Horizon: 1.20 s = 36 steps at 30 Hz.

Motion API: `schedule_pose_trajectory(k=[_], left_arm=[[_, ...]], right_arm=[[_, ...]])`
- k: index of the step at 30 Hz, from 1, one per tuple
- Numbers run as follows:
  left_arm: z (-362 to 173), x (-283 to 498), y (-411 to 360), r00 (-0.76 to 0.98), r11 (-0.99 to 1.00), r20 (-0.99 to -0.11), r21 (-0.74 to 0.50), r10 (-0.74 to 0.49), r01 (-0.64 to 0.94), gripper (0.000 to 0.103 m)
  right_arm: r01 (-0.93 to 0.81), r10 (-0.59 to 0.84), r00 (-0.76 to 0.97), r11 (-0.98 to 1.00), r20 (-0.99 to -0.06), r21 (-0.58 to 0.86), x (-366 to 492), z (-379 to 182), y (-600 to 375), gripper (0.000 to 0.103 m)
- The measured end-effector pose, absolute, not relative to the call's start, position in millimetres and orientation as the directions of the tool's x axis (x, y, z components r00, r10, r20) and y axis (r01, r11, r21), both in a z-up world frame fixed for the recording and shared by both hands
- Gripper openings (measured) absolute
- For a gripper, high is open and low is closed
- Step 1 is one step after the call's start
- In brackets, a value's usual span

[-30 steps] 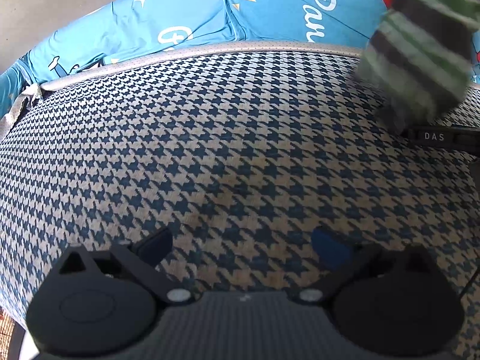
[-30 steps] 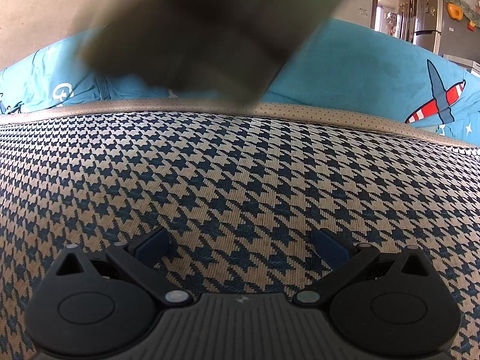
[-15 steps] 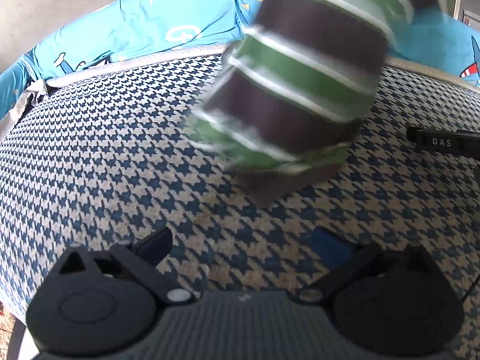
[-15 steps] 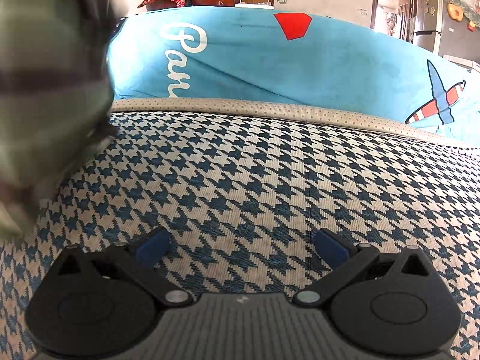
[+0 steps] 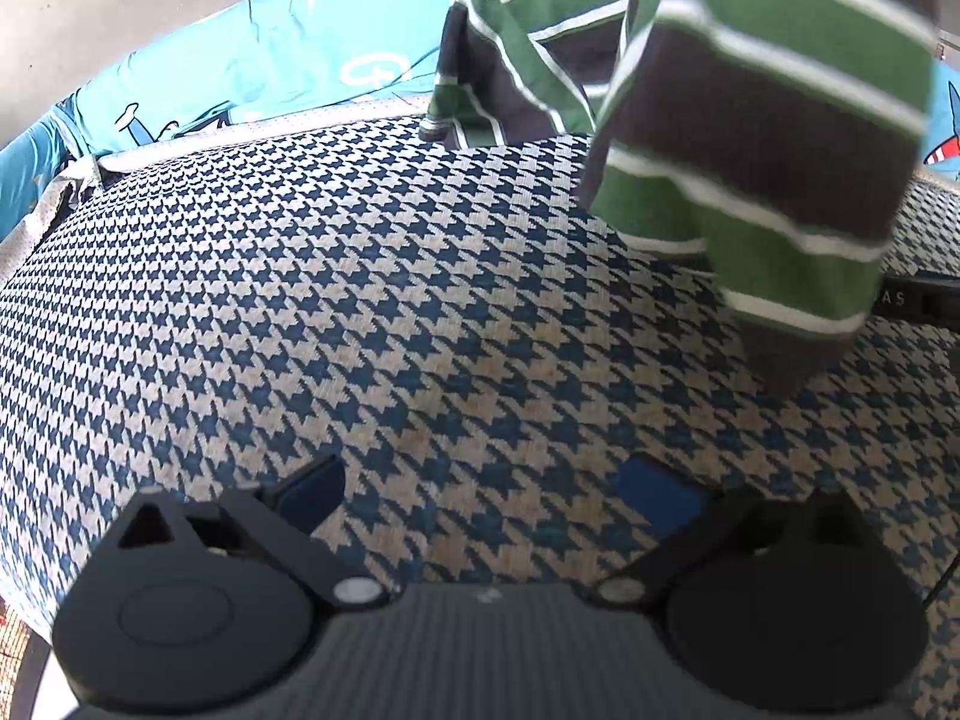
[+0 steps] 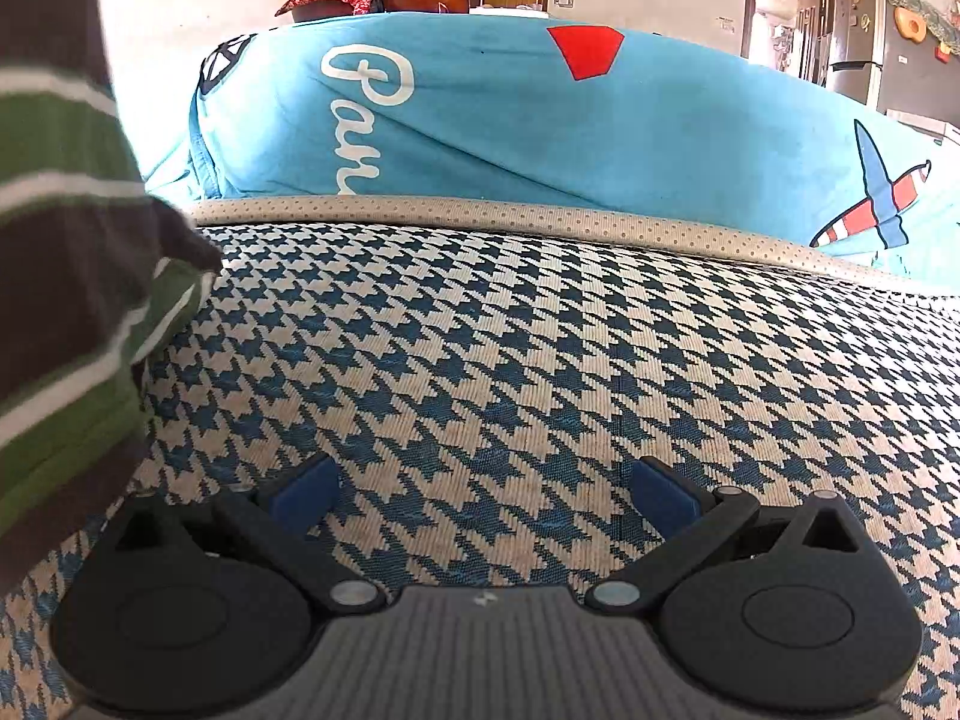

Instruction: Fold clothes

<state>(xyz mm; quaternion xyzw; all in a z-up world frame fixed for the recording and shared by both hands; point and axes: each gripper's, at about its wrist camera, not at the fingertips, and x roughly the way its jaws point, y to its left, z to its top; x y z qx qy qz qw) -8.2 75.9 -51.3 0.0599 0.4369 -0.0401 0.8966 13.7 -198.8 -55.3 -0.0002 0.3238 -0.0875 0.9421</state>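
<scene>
A green, brown and white striped garment [image 5: 750, 138] comes down over the houndstooth surface [image 5: 360, 300] at the upper right of the left wrist view, motion-blurred, its lower edge at or near the surface. The same garment [image 6: 66, 276] fills the left edge of the right wrist view. My left gripper [image 5: 486, 489] is open low over the houndstooth fabric, with nothing between its blue pads. My right gripper [image 6: 483, 489] is also open and empty, the garment lying to its left. What holds the garment from above is out of view.
A bright blue printed quilt [image 6: 540, 126] lies bunched along the far edge of the houndstooth surface [image 6: 540, 348]. A dotted beige border [image 6: 480, 213] runs between them. A black bar marked with letters [image 5: 918, 297] sits at the right, partly behind the garment. Doorways and a wall stand beyond.
The striped garment has swept through both views and dropped lower, from the top right toward the middle right of the left view. Both grippers have stayed open and nearly still.
</scene>
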Motion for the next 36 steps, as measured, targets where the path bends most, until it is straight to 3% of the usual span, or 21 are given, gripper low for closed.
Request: schedule_pose_trajectory(k=[36], left_arm=[[-37.6, -70.8, 42.4, 0.599, 0.987, -0.8, 0.081, -0.018, 0.138, 0.103]], right_arm=[[0.162, -0.163, 0.775, 0.985, -0.611, -0.057, 16.3, -52.9, -199.4, 0.103]])
